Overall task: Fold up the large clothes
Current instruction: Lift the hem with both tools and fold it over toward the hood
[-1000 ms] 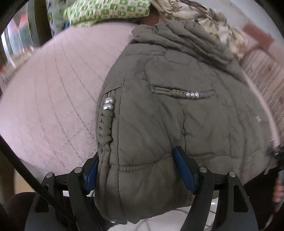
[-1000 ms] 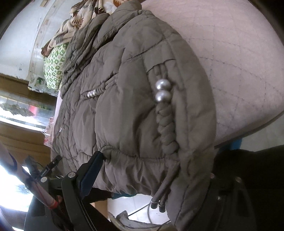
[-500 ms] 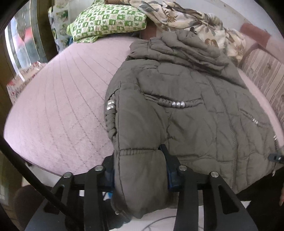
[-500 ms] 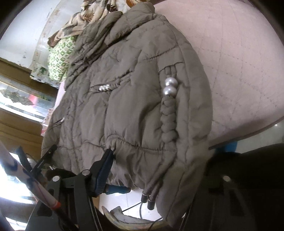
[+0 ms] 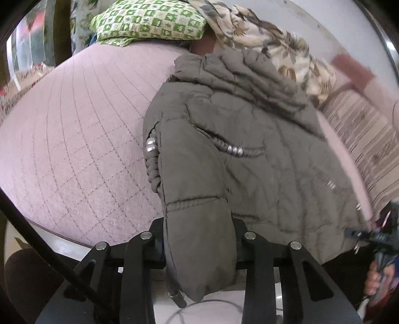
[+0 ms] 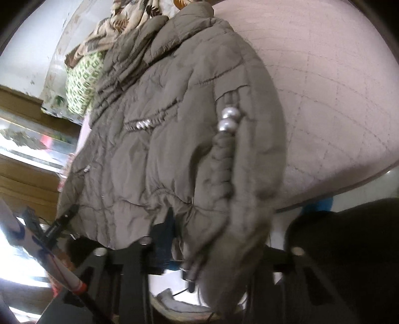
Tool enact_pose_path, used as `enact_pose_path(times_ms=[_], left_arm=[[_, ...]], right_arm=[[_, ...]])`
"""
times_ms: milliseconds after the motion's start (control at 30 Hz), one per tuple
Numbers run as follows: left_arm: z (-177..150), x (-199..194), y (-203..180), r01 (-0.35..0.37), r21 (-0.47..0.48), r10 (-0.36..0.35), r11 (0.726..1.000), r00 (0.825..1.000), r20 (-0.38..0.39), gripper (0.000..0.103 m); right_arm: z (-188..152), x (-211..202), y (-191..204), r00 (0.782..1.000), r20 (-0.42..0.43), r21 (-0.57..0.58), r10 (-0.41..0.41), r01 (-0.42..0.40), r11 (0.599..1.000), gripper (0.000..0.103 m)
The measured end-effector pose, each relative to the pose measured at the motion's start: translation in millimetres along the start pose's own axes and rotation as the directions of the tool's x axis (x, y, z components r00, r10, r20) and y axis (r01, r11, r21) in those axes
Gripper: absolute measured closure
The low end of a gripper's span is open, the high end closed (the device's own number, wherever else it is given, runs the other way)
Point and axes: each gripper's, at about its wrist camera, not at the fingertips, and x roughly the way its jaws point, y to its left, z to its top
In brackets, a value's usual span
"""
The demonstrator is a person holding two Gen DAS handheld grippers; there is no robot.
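Lying flat: 1 jacket (image 5: 261,154), 2 pillows (image 5: 149,22)

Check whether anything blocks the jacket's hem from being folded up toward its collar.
Nothing visible does. The jacket lies flat on the pink quilted bed, its top surface bare. The left tool and right tool are closing with the hem between them. The floral cloth lies beyond the collar.

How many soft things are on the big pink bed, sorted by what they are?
Puffy grey jacket: 1
Green checked pillow: 1
Leafy beige blanket: 1
Total: 3
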Motion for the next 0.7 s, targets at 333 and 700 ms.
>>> enact_pose_path(times_ms=[333,700], left_arm=[[70,-59,-27,0.089,-0.022,-0.084,0.996,0.984,0.155,0.075],[223,-74,-51,0.087,-0.039,-0.073,0.995,0.958,0.277,0.074]], right_arm=[[46,-64,58,0.983,0.124,-0.105,0.138,-0.125,0.987,0.083],[180,-115,134,0.931,0.314,-0.205,0.186,-0.125,0.971,0.083]])
